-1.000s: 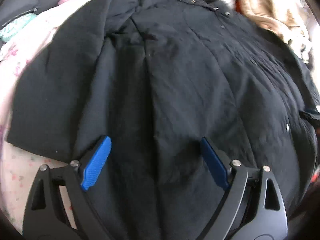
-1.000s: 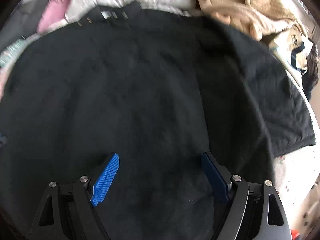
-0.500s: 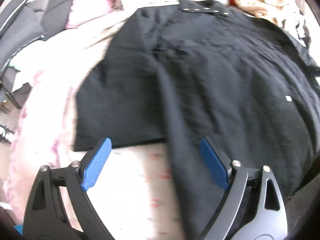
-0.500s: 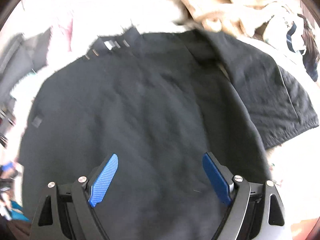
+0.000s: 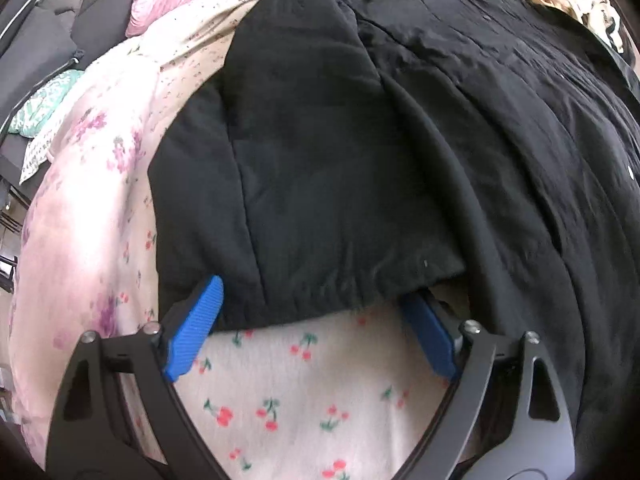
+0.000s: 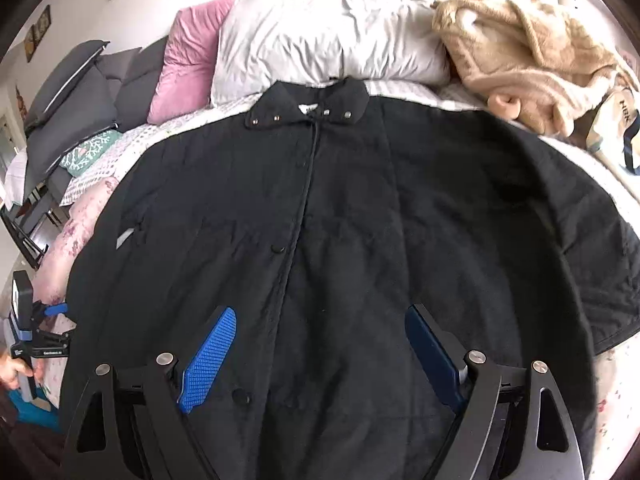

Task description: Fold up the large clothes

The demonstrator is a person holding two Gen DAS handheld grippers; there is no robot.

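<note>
- Currently, black coat (image 6: 320, 220) lies flat on bed (image 5: 300, 392), collar away.
- Left gripper (image 5: 316, 320): jaws just narrowing, still open, straddling sleeve cuff (image 5: 312, 296), ungripped.
- Right gripper (image 6: 320, 344): wide open, empty, above hem.

Black coat (image 6: 320, 220) covers most of the bed; pillows (image 6: 328, 36) and tan blanket (image 6: 520, 60) crowd the far edge; bare cherry-print sheet (image 5: 304, 392) lies near left.

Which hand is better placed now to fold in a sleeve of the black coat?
The left. Its tongs have just been closing and straddle the cuff of the left sleeve without gripping it yet. The right tongs hang open above the middle of the black coat, away from either sleeve.
</note>
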